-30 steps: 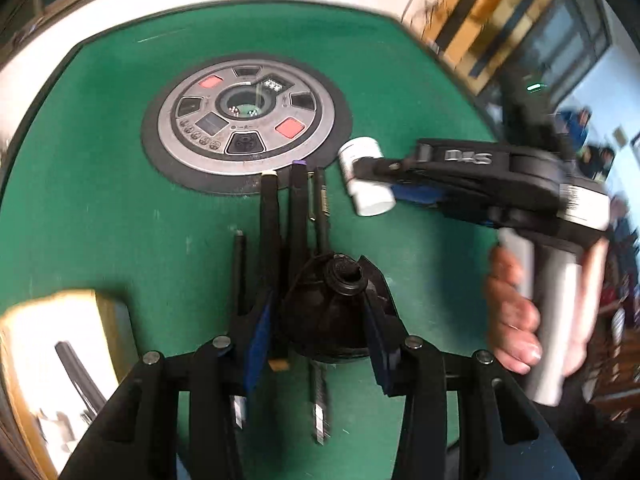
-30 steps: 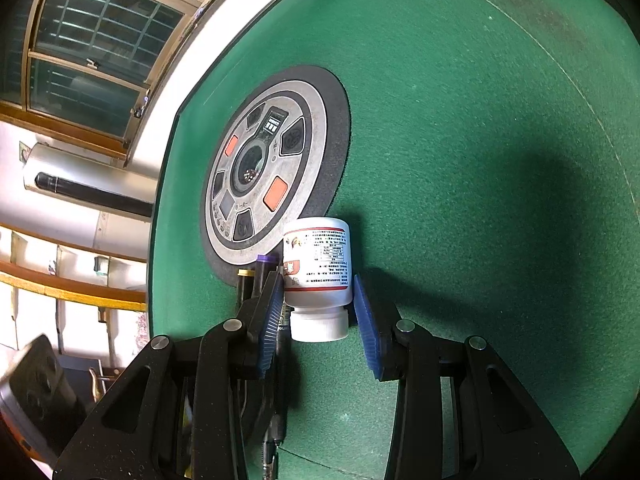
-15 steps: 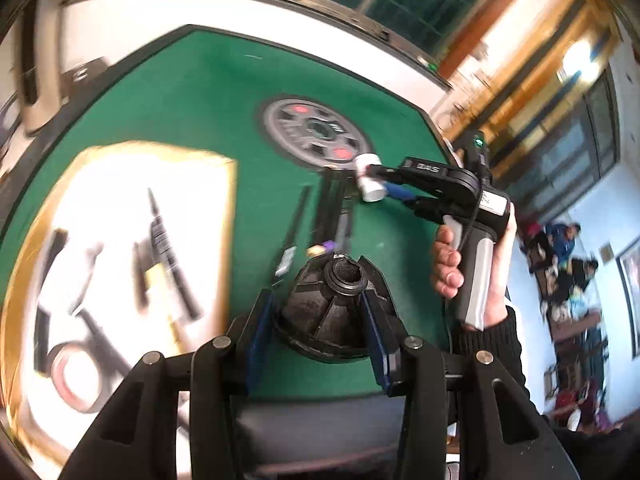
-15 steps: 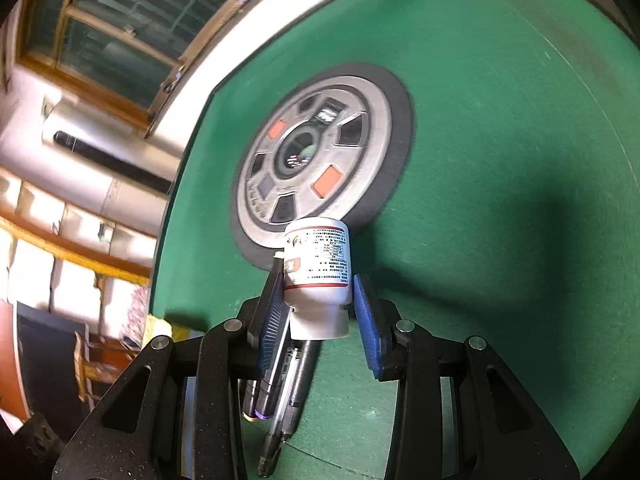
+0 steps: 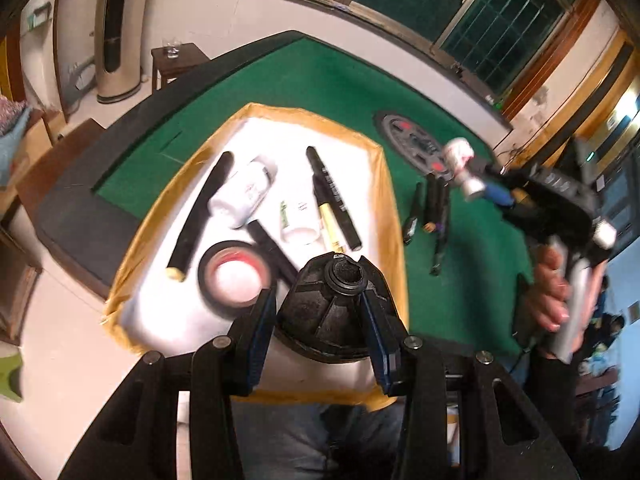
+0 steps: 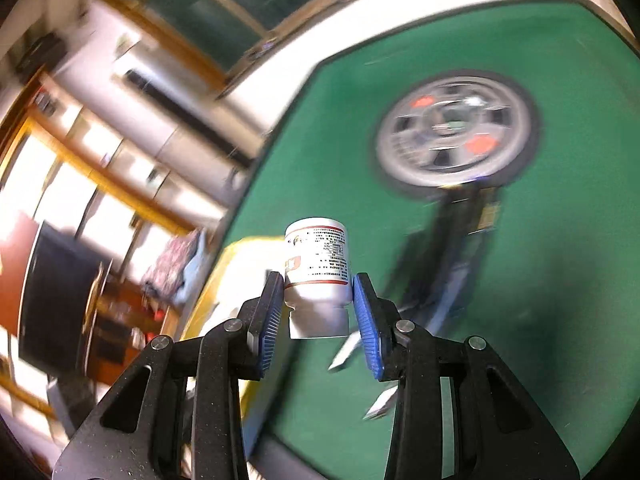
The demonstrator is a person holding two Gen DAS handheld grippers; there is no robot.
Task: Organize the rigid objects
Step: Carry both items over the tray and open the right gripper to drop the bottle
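Left gripper (image 5: pixel 318 312): I pinch the black cone-shaped part (image 5: pixel 334 308) over the near tray (image 5: pixel 384 216).
Right gripper (image 6: pixel 316 304): I pinch the white bottle (image 6: pixel 318 270), right, above the green table (image 6: pixel 540 320).

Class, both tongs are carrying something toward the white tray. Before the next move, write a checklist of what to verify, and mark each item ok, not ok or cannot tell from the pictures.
1. Left tongs grip the black ribbed cone piece on both sides: ok.
2. Right tongs pinch the white pill bottle, cap toward the camera: ok.
3. White tray lies below the left tongs: ok.
4. Free spot in the tray clear of the tape roll, bottles and pens: cannot tell, the cone piece hides the near part.
5. Pens left on the green felt still to collect: not ok.
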